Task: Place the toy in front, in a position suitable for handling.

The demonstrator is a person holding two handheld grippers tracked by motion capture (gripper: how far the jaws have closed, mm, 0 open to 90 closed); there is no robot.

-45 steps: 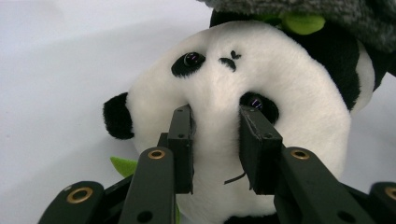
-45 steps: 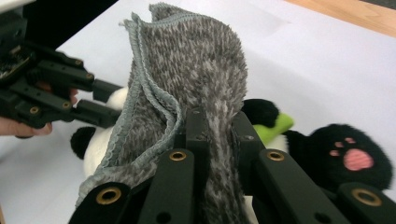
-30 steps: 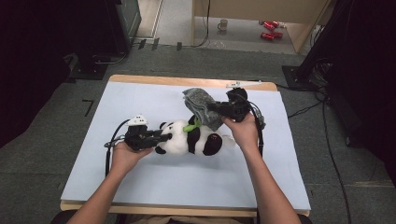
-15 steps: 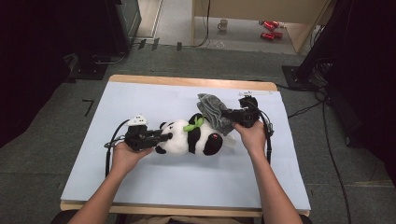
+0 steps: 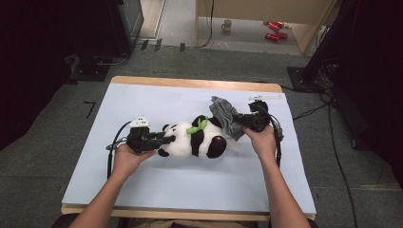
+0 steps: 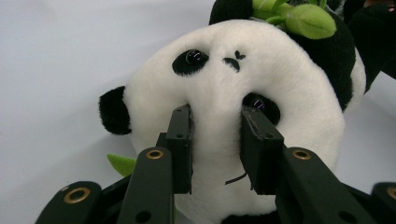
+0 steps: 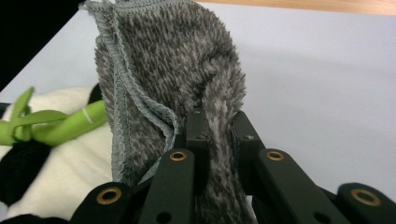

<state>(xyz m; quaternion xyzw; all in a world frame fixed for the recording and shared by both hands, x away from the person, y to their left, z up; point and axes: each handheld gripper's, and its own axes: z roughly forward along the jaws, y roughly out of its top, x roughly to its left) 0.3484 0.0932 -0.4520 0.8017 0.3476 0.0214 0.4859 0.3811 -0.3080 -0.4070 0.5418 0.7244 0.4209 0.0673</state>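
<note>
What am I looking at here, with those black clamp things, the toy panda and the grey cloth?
A person sits at a table covered in pale blue and holds a hand-operated grasping tool in each hand. One picture comes from a camera above; the other two come from cameras riding on the tools, looking along their black jaws. The left tool pinches the face of a plush panda lying on its back. The right tool is clamped on a fuzzy grey cloth, held up beside the panda's feet. The panda carries a green bamboo sprig.
</note>
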